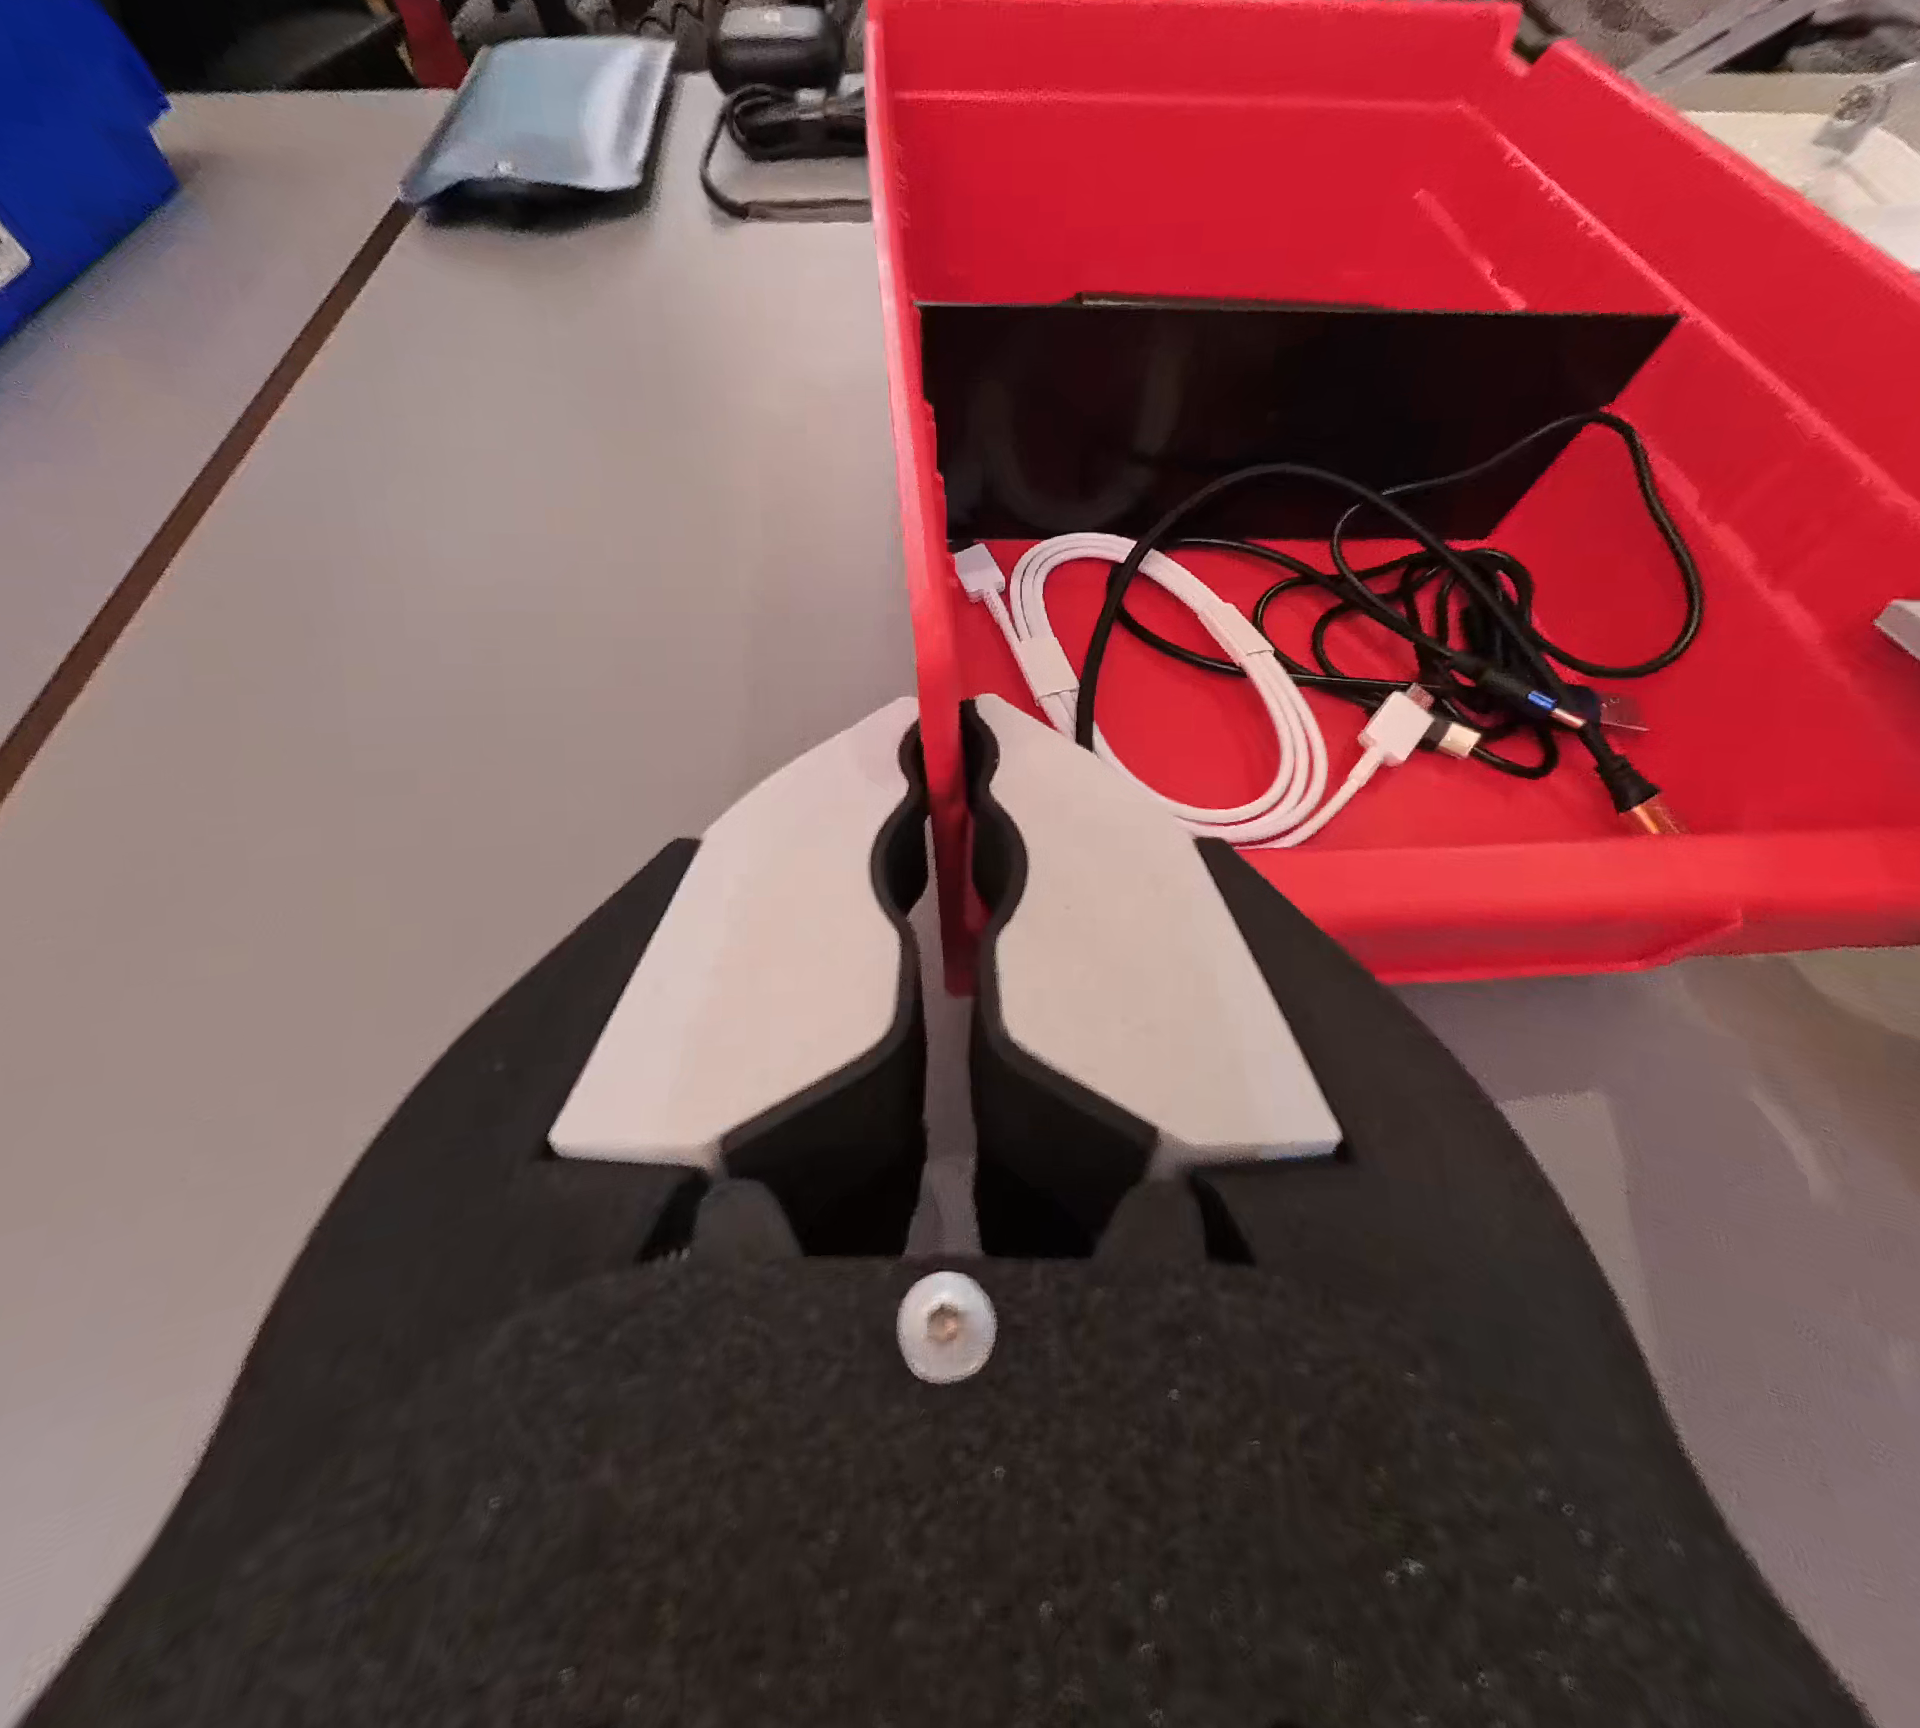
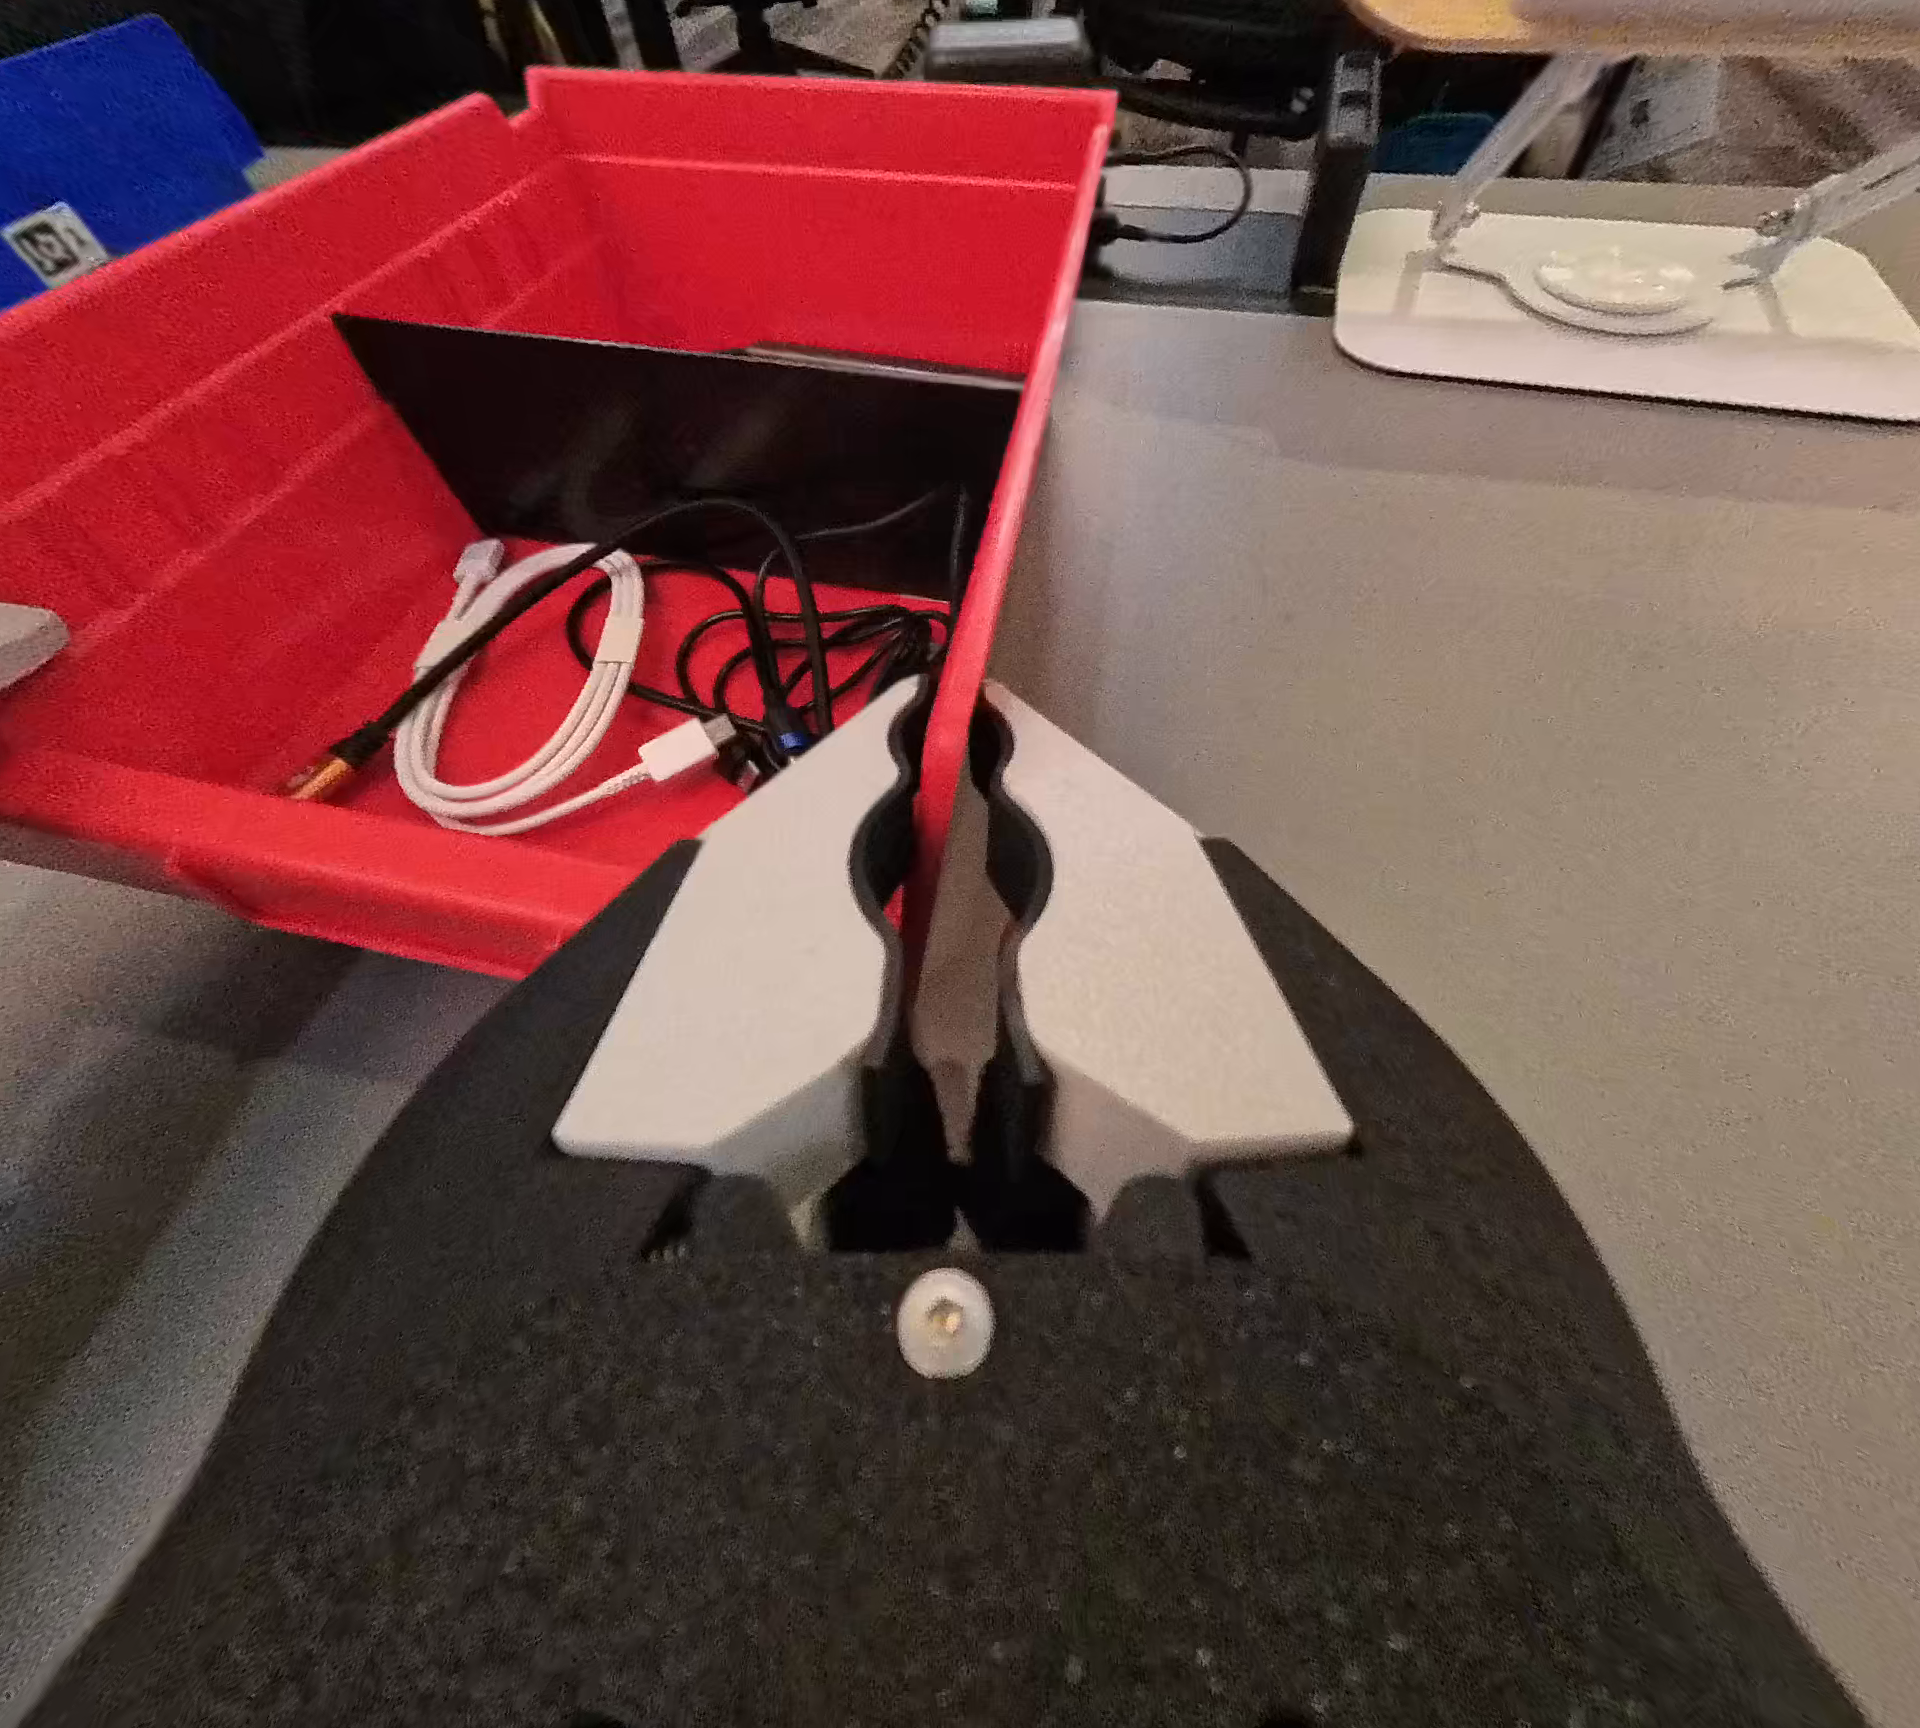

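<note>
A red plastic bin [image 1: 1403, 151] stands on a grey table. My left gripper [image 1: 943, 722] is shut on the bin's left side wall near its front corner. My right gripper [image 2: 948, 702] is shut on the right side wall of the bin [image 2: 831, 120] near its front corner. A black divider [image 1: 1247, 411] splits the bin across. In the front compartment lie a coiled white cable [image 1: 1226, 691] and tangled black cables [image 1: 1455, 618]; they also show in the right wrist view, white cable [image 2: 582, 691] and black cables [image 2: 790, 639]. The right gripper's fingertip shows at the bin's right edge [image 1: 1901, 629].
A blue bin [image 1: 62, 151] stands at the table's far left. A grey-blue pouch [image 1: 551, 120] and a black device with a cord [image 1: 779, 78] lie behind the red bin. A silver stand with a flat base [image 2: 1621, 328] sits at the far right. My right fingertips sit around 20 centimetres from my left ones.
</note>
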